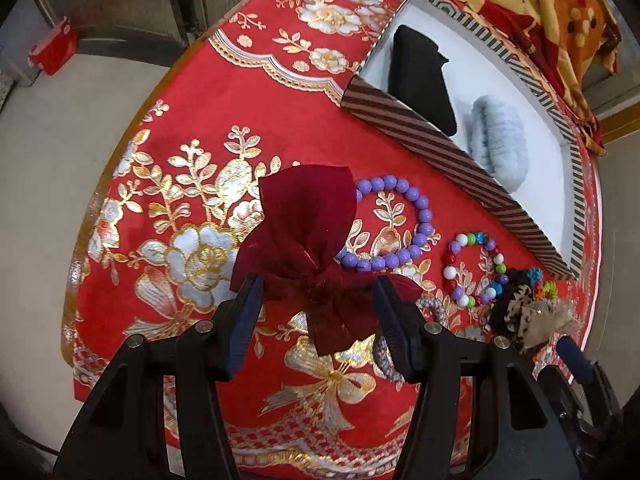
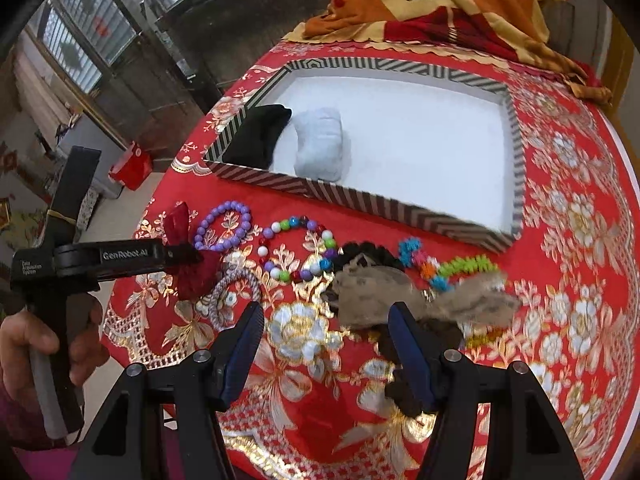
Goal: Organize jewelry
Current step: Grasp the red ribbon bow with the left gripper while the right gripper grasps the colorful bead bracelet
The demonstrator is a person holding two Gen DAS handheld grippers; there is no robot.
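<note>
Left claw (image 1: 318,292) spread around the dark red bow (image 1: 308,232) near the tabletop (image 1: 168,120) edge; right claw (image 2: 326,320) spread over bare cloth before the striped tray (image 2: 360,196).

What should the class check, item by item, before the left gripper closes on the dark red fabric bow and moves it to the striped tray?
1. Left gripper jaws open: ok.
2. Dark red fabric bow between the left fingers: ok; its knot sits between them.
3. Purple bead bracelet free of the bow: cannot tell; the bow covers part of it.
4. Grey braided cord ring clear of the grip: not ok; it lies right under the left finger.
5. Free space in the striped cardboard tray: ok; only a black cloth roll and a pale blue fluffy roll lie at one end.
6. Right gripper out of the way: ok; open and empty.
</note>
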